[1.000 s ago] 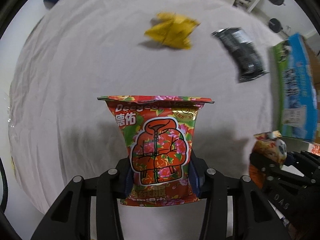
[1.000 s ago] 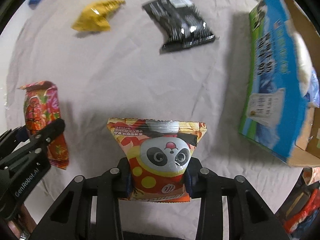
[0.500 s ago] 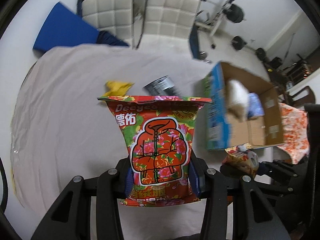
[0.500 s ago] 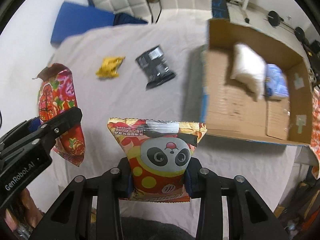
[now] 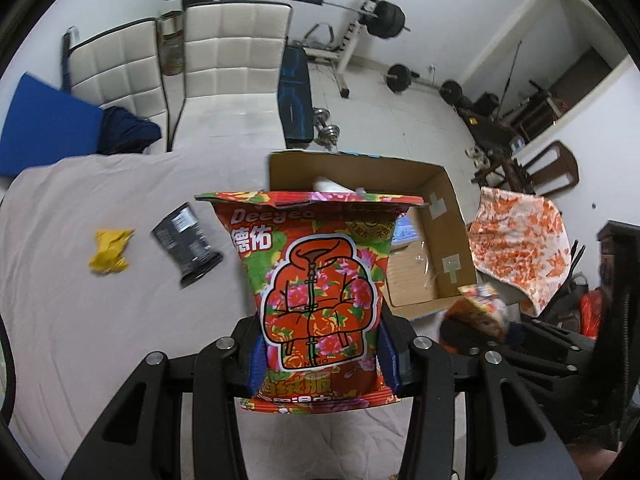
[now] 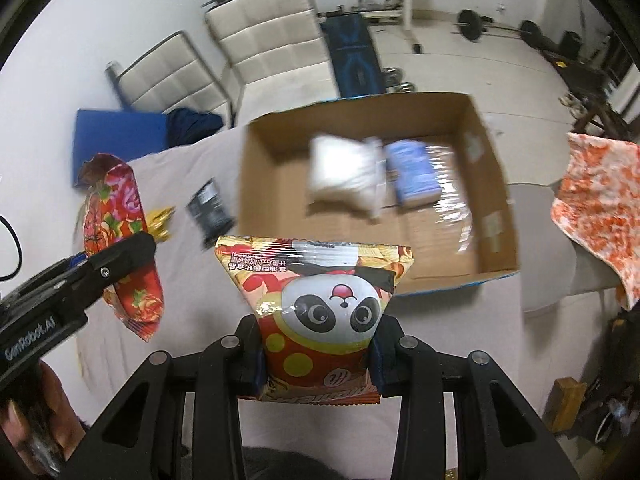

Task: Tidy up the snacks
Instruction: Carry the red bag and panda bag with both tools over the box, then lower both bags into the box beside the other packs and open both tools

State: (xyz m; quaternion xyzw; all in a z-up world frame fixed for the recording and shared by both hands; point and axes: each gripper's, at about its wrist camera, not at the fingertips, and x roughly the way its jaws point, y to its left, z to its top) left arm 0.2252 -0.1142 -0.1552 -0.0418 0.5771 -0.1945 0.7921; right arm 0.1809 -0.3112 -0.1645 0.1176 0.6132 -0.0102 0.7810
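Currently both grippers are loaded: left gripper (image 5: 320, 364) clamps the floral red bag (image 5: 316, 288) by its lower end, long axis upright; right gripper (image 6: 316, 356) clamps the panda bag (image 6: 320, 300) the same way. Cardboard box (image 6: 496, 184) lies ahead and slightly right of the right gripper, ahead-right of the left, so the right one looks nearer. Count: two bags held, two loose on the cloth-covered table (image 5: 80, 320), a yellow packet (image 5: 109, 251) and a black packet (image 5: 186, 235), and two packs in the box, one white (image 6: 340, 168), one blue (image 6: 414, 170).
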